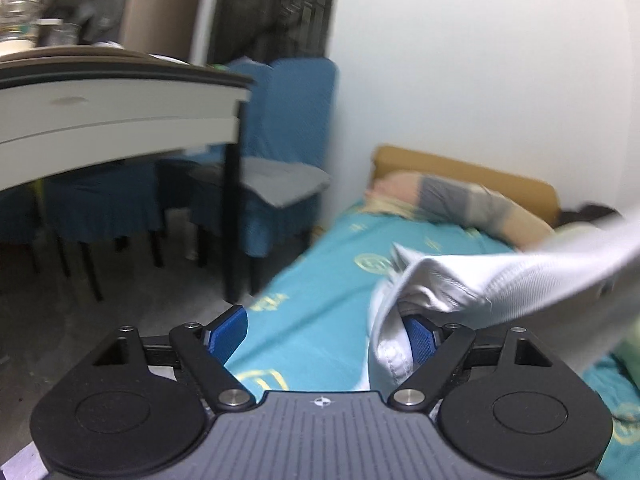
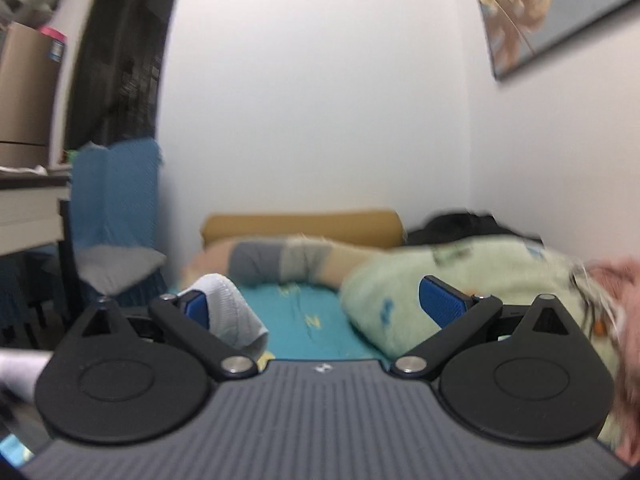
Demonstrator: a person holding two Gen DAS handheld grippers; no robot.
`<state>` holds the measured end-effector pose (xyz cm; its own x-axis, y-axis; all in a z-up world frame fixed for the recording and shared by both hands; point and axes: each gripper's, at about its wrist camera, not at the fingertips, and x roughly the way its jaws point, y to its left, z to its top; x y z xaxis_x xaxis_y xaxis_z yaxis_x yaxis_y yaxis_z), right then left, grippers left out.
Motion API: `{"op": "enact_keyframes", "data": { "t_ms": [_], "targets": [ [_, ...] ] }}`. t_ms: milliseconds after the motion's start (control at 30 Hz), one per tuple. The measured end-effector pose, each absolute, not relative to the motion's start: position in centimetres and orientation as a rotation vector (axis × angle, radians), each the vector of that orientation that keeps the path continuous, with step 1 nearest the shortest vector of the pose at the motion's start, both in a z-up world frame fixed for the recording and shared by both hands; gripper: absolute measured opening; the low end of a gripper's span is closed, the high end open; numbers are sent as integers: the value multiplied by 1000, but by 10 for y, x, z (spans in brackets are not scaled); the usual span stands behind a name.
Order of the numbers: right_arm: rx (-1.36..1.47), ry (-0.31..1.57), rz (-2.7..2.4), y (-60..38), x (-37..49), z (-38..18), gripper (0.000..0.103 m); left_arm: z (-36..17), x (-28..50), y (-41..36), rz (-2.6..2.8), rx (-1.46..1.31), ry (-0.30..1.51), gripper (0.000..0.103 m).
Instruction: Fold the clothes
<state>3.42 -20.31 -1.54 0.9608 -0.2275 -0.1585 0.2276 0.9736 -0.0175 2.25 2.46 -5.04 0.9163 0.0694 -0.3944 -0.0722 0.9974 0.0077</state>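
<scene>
White walls close in a small room where a teal sheet (image 1: 316,300) with yellow motifs covers a bed. From the left wrist, a white table (image 1: 120,116) stands at the left with cluttered glassware on top, and blue-covered chairs (image 1: 288,148) sit beneath and beside it, one carrying a grey cushion (image 1: 284,178). At the head of the bed a tan bolster (image 1: 468,174) lies against the wall, with a striped pillow (image 1: 452,200) in front of it. The left gripper (image 1: 324,332) has its jaws wide apart. A white garment (image 1: 500,280) hangs draped over its right finger and stretches up and away to the right edge, lifted off the sheet; nothing is pinched between the pads.

From the right wrist, the same bed runs toward the corner, with a framed picture (image 2: 552,12) on the right wall. The right gripper (image 2: 324,308) also has its jaws spread apart. A fold of the white garment (image 2: 228,308) lies over its left finger, touching the blue pad. A pale green quilt (image 2: 472,280) with small prints is bunched on the sheet behind the right finger, and something pink and blurred (image 2: 624,320) fills the right edge. Both views are motion-blurred.
</scene>
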Motion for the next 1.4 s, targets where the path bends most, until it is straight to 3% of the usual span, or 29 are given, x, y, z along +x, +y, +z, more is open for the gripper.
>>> {"op": "enact_keyframes", "data": {
  "t_ms": [133, 300, 567, 767, 1100, 1233, 1400],
  "targets": [
    [1, 84, -193, -203, 23, 13, 103, -60, 11, 2, -49, 116, 422, 90],
    [17, 121, -169, -200, 18, 0, 103, -71, -2, -27, -201, 270, 440, 90],
    [76, 136, -135, -207, 15, -5, 103, -74, 3, -46, -121, 253, 282, 93],
    [54, 81, -230, -217, 11, -6, 103, -71, 5, -23, 155, 203, 374, 92],
    [-127, 373, -294, -205, 40, -74, 103, -16, -27, 42, 360, -40, 235, 93],
    [-75, 280, -351, -210, -1, -44, 103, 15, -56, 46, 311, -102, 169, 93],
    [-97, 37, -330, -211, -62, 59, 103, 103, -91, 64, 268, -202, 15, 93]
  ]
}}
